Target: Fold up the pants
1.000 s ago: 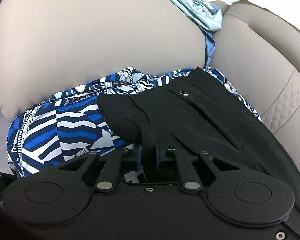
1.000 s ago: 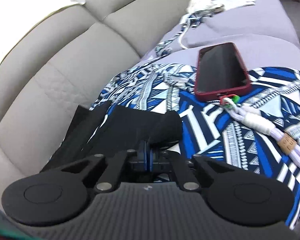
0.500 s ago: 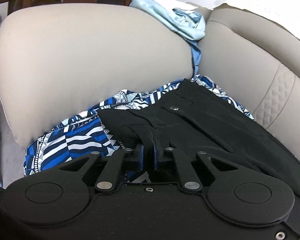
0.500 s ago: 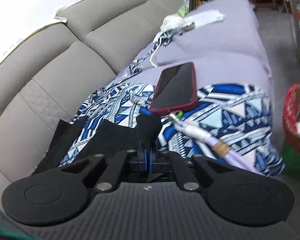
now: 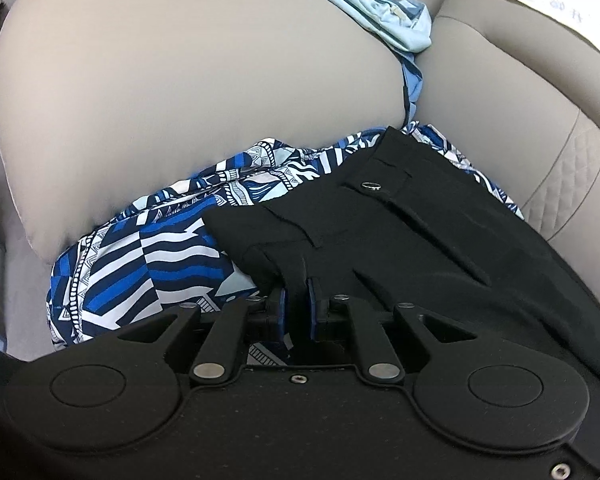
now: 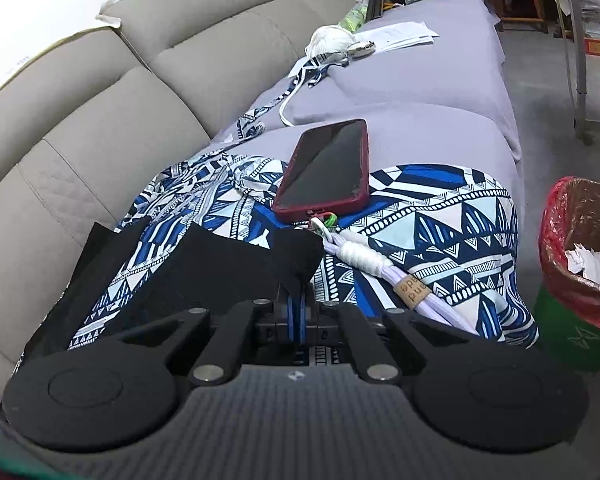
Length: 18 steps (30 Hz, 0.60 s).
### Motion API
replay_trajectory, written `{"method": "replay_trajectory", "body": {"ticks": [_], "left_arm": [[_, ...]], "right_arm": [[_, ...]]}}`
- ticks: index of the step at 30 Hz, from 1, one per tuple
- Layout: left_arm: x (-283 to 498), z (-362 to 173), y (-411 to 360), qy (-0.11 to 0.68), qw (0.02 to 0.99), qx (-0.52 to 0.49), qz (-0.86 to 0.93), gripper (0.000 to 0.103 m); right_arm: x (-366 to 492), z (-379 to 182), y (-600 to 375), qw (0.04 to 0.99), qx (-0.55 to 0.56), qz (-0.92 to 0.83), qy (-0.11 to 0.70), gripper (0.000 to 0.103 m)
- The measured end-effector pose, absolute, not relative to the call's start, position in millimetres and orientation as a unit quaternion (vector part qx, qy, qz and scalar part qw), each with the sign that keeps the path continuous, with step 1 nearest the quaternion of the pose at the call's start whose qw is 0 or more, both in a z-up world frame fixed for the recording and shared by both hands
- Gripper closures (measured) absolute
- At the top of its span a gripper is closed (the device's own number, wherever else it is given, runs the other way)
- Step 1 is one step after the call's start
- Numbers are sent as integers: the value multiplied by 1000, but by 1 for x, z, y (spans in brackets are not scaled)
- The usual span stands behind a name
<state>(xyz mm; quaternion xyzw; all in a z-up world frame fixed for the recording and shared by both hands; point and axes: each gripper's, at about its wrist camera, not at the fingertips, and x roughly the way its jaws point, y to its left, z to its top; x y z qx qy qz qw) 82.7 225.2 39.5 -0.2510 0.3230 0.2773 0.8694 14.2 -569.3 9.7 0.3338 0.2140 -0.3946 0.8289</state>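
Black pants [image 5: 400, 240] lie on the patterned cloth [image 5: 152, 264], long axis running toward lower right of frame. Left gripper [image 5: 296, 300] clamped on waistband edge, right gripper [image 6: 296, 308] clamped on leg-end cloth (both ends held).

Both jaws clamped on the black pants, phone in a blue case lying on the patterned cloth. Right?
Not quite: the phone has a dark red case, not blue, as the right wrist view shows. The rest holds: left gripper and right gripper are clamped on the black pants, phone on the patterned cloth.
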Motion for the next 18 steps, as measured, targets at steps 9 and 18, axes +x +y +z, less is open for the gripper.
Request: {"method": "replay_trajectory", "body": {"ticks": [9,18], "left_arm": [[86,35,226,334,865,-245,282,83],[87,34,228,342,862,-235,292,68]], "right_arm": [[14,8,-572,823,331,-403,225,87],[9,10,-575,812,312,-436,229,69]]}}
